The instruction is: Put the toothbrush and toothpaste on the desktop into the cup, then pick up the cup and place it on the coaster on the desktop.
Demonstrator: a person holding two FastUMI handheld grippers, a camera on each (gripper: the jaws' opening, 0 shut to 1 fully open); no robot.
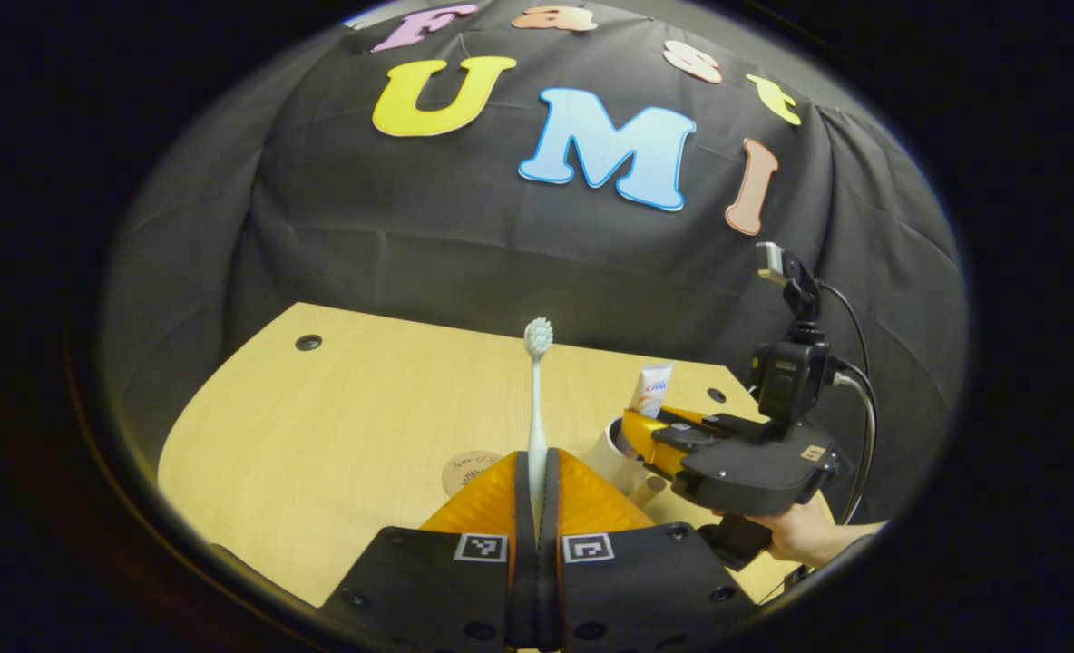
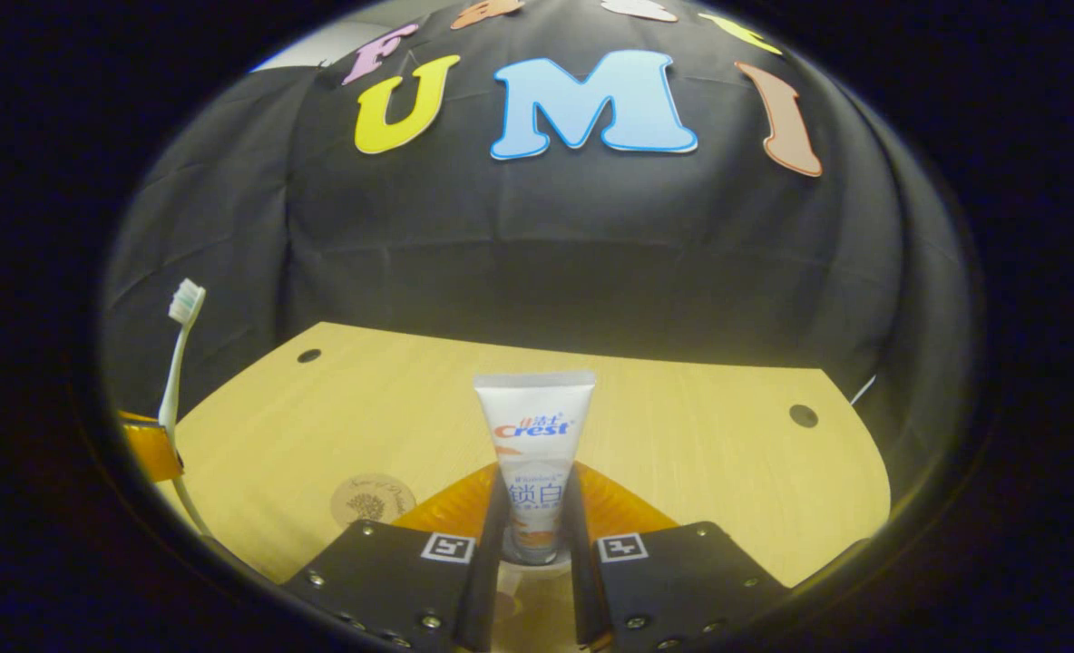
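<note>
My left gripper [image 1: 537, 472] is shut on the handle of a pale toothbrush [image 1: 537, 399], which stands upright with its bristles on top. In the left gripper view, a white cup [image 1: 611, 452] stands on the table to the right, partly hidden by my right gripper [image 1: 646, 431]. That gripper holds a white toothpaste tube [image 1: 653, 388] just over the cup's mouth. In the right gripper view, my right gripper [image 2: 537, 512] is shut on the tube [image 2: 535, 435], which is upright. The round brown coaster [image 1: 464, 472] [image 2: 372, 499] lies flat near the front, left of the cup.
The light wooden table [image 1: 319, 426] [image 2: 727, 472] has small cable holes [image 1: 308, 342] [image 2: 804, 415] near its back corners. A hand [image 1: 805, 531] holds the right gripper, with cables trailing behind. The toothbrush [image 2: 177, 363] shows at the far left of the right gripper view.
</note>
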